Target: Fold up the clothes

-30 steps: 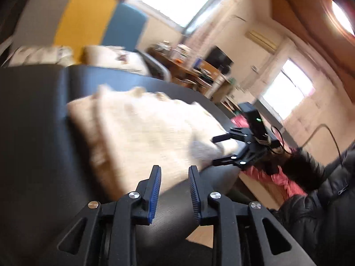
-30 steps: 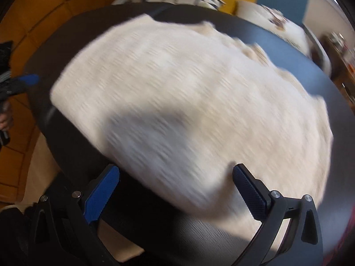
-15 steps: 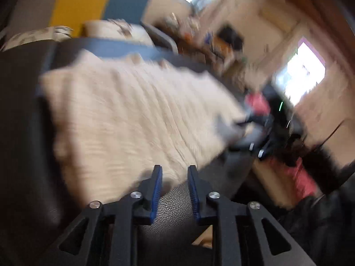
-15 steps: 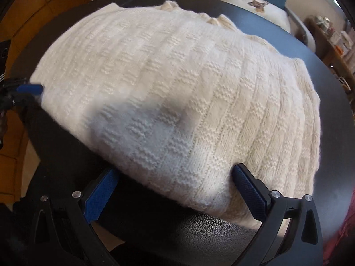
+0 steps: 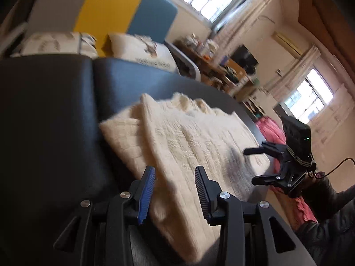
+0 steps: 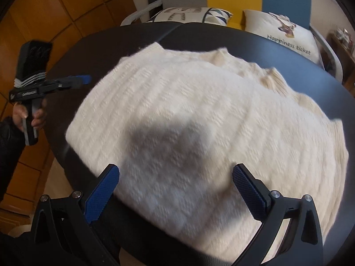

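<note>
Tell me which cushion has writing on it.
The right cushion behind the table, before the blue chair back: it reads "Happiness ticket". The left cushion shows only patterns.

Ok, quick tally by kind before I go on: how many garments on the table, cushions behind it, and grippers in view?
Cream knit sweater on the dark table: 1
Printed cushions, one patterned, one with lettering: 2
Grippers, left gripper, jaws opening over the sweater's edge, and right gripper: 2
Total: 5
</note>
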Demonstrator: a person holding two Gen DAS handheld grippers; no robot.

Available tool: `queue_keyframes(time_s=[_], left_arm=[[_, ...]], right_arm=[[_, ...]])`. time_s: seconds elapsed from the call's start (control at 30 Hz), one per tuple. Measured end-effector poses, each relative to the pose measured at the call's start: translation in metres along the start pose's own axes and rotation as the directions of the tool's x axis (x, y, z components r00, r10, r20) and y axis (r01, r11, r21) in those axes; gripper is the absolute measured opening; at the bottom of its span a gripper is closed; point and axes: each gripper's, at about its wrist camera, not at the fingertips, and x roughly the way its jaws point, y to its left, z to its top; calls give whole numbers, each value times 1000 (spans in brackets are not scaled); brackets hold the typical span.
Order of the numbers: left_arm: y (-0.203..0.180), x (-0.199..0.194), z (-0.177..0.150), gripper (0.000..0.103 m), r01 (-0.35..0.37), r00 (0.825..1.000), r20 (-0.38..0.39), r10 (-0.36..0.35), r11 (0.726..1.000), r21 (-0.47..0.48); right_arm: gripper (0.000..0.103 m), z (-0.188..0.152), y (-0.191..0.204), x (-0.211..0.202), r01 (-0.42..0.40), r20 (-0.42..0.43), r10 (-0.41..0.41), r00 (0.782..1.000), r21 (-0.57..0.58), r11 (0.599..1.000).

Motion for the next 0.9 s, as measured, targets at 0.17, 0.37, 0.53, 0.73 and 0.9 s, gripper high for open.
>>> queue_keyframes(time_s=[0.17,0.37,0.53,0.73,0.9], left_arm=[[10,23,6,37,38,997,-69,-39,999,-10],[-13,2,2,5,22,998,64,-26,998,63],[-4,11,-20,4,-104,995,-2,104,995,10],[-1,8,-15,25,-80,997,-14,79,996,-36],[5,22,18,31,-88,996,-24,87,995,-37]], right_arm=[[103,7,6,9,23,-20,-23,1000,-23,999],[103,8,9,21,57,-36,-59,998,-50,997],[103,6,12,28,83,-40,-87,995,-83,993],[103,4,15,32,105,-41,-111,993,-126,986],[103,4,9,23,65,-25,-68,997,-87,994]])
